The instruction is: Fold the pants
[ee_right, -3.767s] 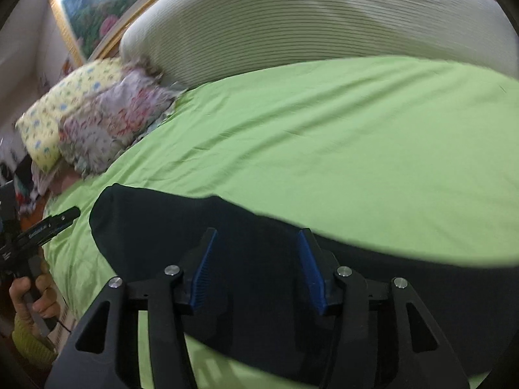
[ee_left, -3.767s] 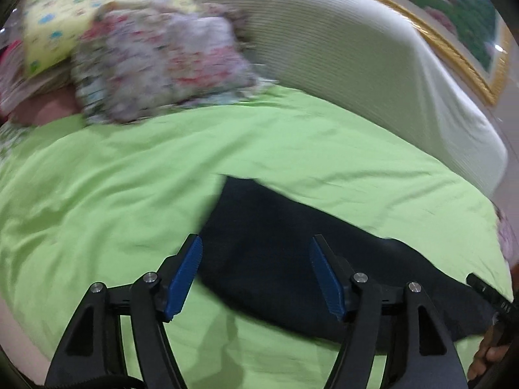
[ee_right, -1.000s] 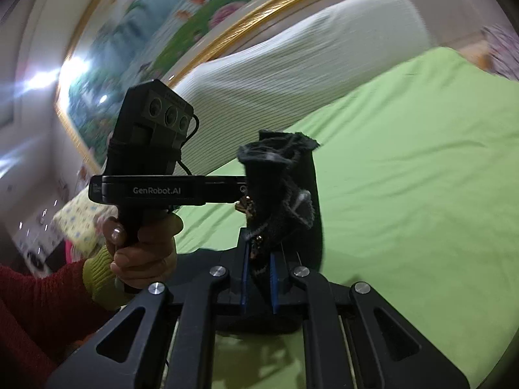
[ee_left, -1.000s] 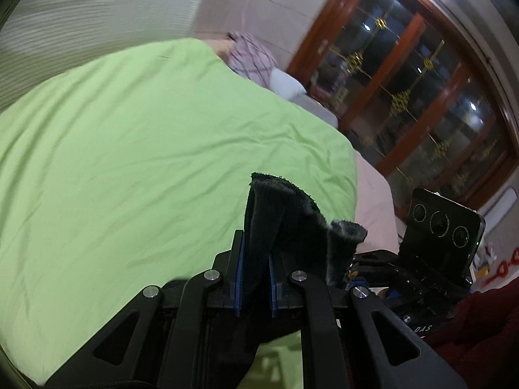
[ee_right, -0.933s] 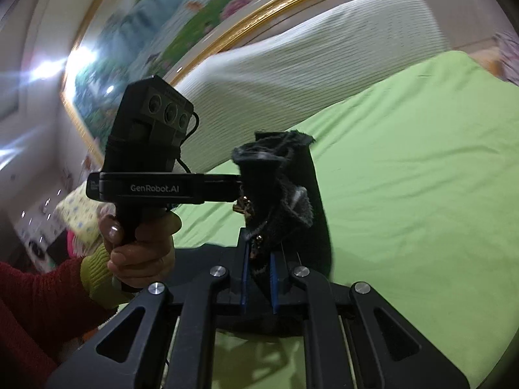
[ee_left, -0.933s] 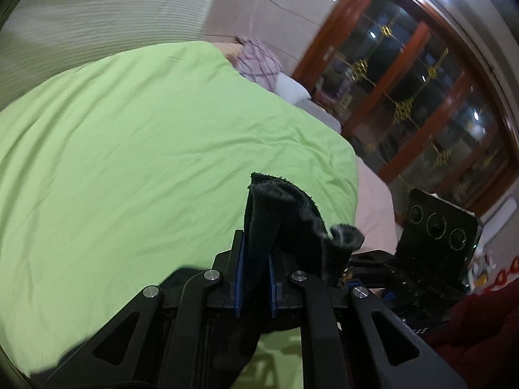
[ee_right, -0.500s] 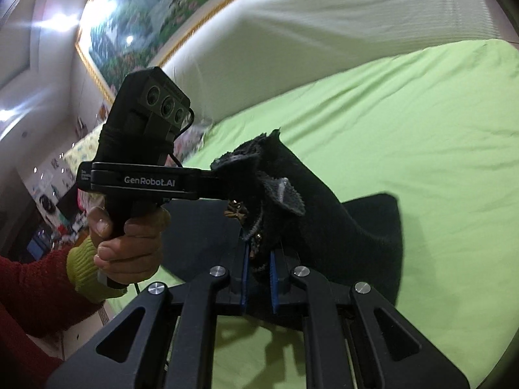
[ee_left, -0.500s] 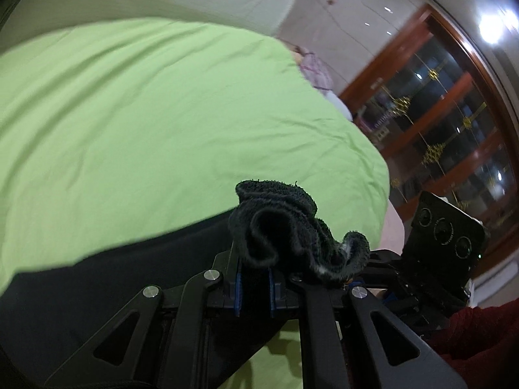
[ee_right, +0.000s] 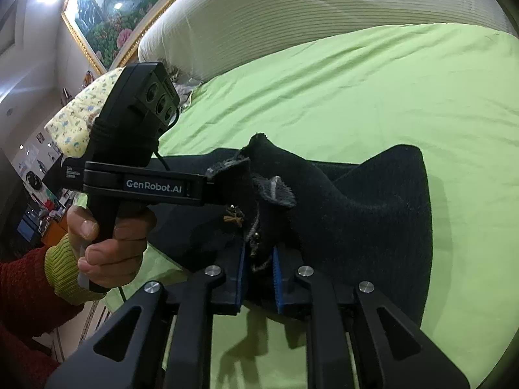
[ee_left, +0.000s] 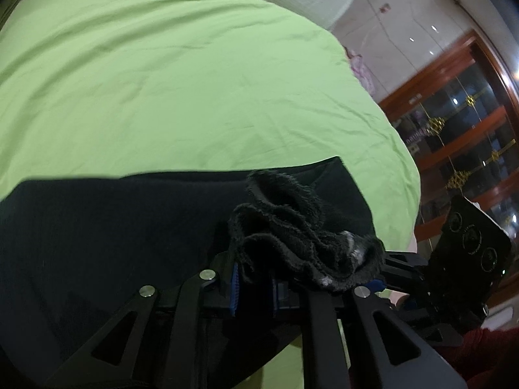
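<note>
Black pants (ee_left: 107, 227) lie spread across the green bed sheet (ee_left: 162, 81). My left gripper (ee_left: 254, 287) is shut on a bunched edge of the pants (ee_left: 292, 236), held just above the cloth. My right gripper (ee_right: 258, 274) is shut on a neighbouring bunch of the same edge (ee_right: 269, 178), with the fabric draping down to the bed (ee_right: 382, 214). The left gripper's body (ee_right: 139, 175) shows in the right wrist view, held by a hand close beside my right gripper. The right gripper's body (ee_left: 467, 259) shows at the right of the left wrist view.
A white ribbed headboard (ee_right: 308, 9) runs along the far side of the bed. Patterned pillows (ee_right: 78, 113) lie at the far left. A framed painting (ee_right: 107, 9) hangs above. Wooden glass doors (ee_left: 460, 123) stand beyond the bed's edge (ee_left: 412, 175).
Both grippers, earlier open over the flat pants, closed on its edge and lifted it. In the last second they lowered it, and the cloth now spreads out on the bed.
</note>
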